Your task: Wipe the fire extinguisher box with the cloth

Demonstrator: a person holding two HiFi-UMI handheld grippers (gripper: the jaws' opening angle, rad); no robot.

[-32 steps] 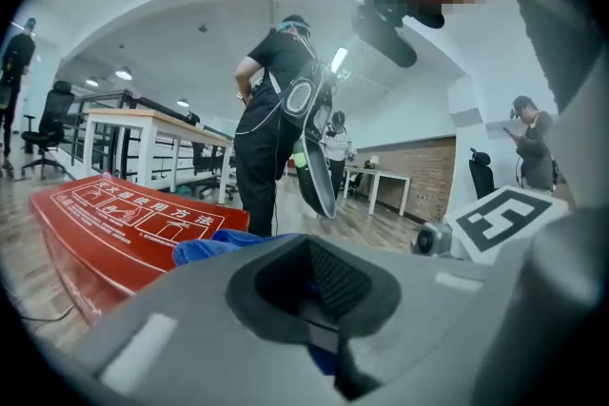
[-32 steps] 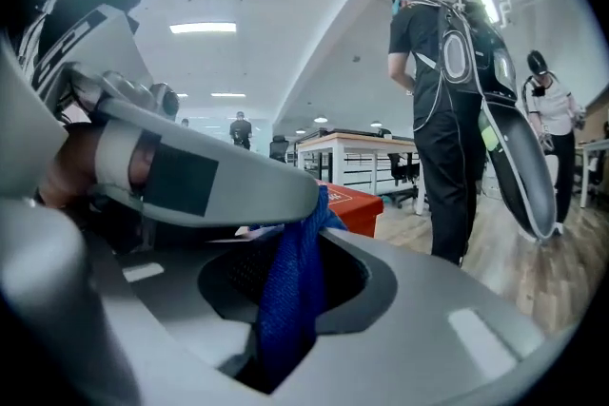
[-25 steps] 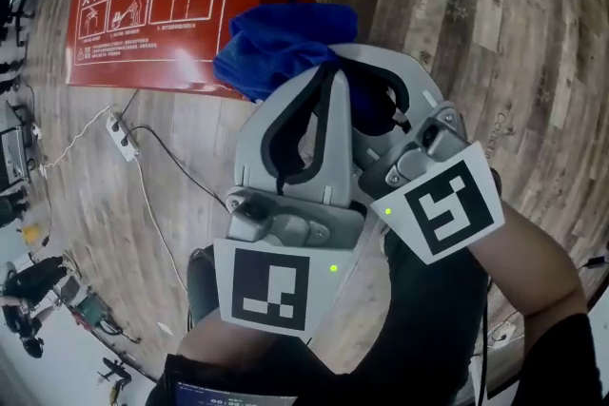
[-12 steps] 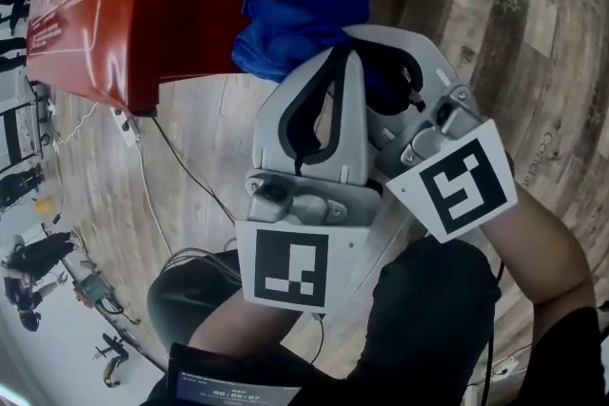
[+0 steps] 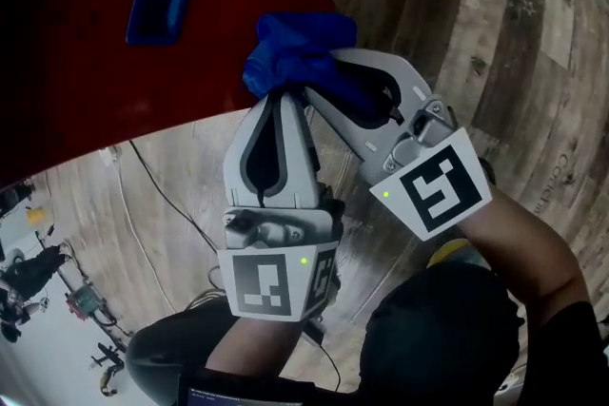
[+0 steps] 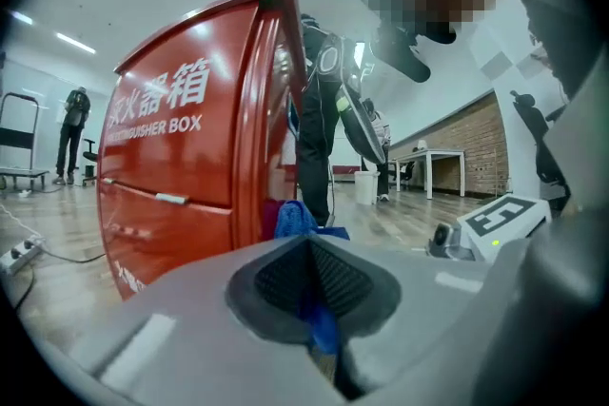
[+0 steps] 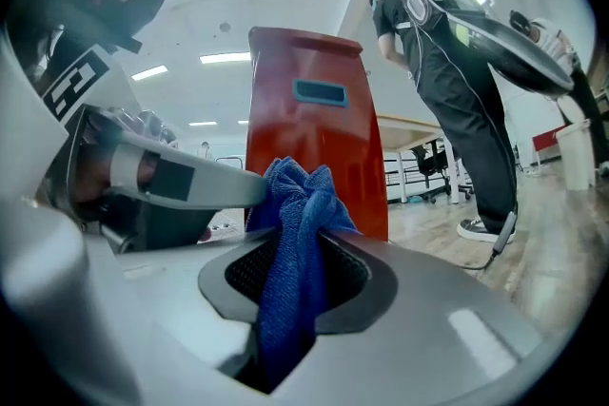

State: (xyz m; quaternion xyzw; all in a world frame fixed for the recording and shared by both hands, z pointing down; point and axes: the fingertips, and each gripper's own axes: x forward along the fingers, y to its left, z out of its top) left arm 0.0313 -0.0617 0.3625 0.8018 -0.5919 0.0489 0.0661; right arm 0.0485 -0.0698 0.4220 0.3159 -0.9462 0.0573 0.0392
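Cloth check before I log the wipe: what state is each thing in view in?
cloth: bunched, pinched from two sides.
left hand-held gripper: shut on the cloth.
right hand-held gripper: shut on the cloth.
fire extinguisher box: standing upright, front closed.

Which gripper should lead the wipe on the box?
Right, likely. The right gripper clamps most of the cloth, bunched ahead of its jaws facing the fire extinguisher box; the left gripper pinches only a thin edge.
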